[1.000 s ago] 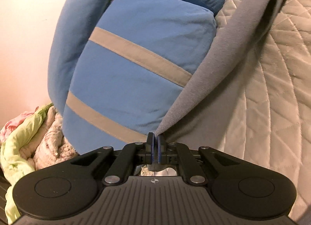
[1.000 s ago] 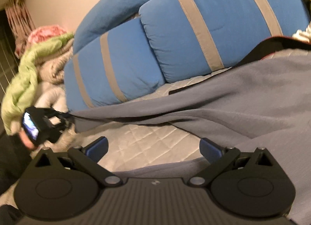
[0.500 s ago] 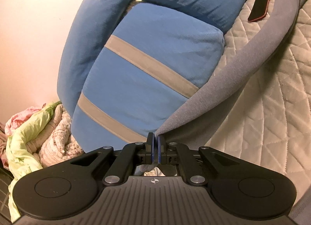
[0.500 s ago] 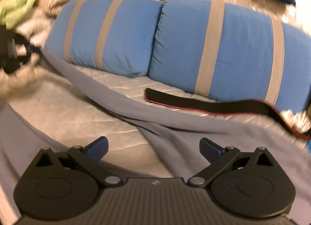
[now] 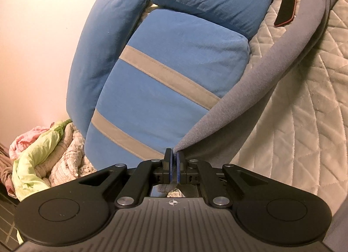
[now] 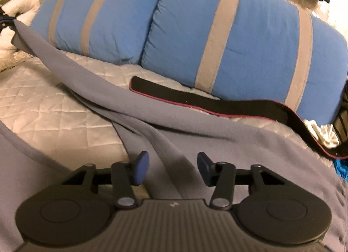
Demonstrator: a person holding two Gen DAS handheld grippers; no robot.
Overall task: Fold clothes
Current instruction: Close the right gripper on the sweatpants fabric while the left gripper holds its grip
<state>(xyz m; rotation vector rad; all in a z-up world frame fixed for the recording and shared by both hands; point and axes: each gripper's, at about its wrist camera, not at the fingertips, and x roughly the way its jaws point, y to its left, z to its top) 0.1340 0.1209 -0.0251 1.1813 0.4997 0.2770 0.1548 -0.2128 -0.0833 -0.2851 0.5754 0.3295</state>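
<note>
Closing in from wide, the right gripper now straddles a ridge of the gray garment just below the blue pillows, probably not pinching yet, while the left gripper stays clamped on its corner, so the fold can start.

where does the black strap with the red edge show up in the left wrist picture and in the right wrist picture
Left wrist: the black strap is at the top right, lying between the blue striped pillows and the grey garment.
Right wrist: the strap crosses the middle, from centre to the right edge, in front of the pillows and behind the grey garment.
Shared landmark: the blue pillows with grey stripes.
</note>
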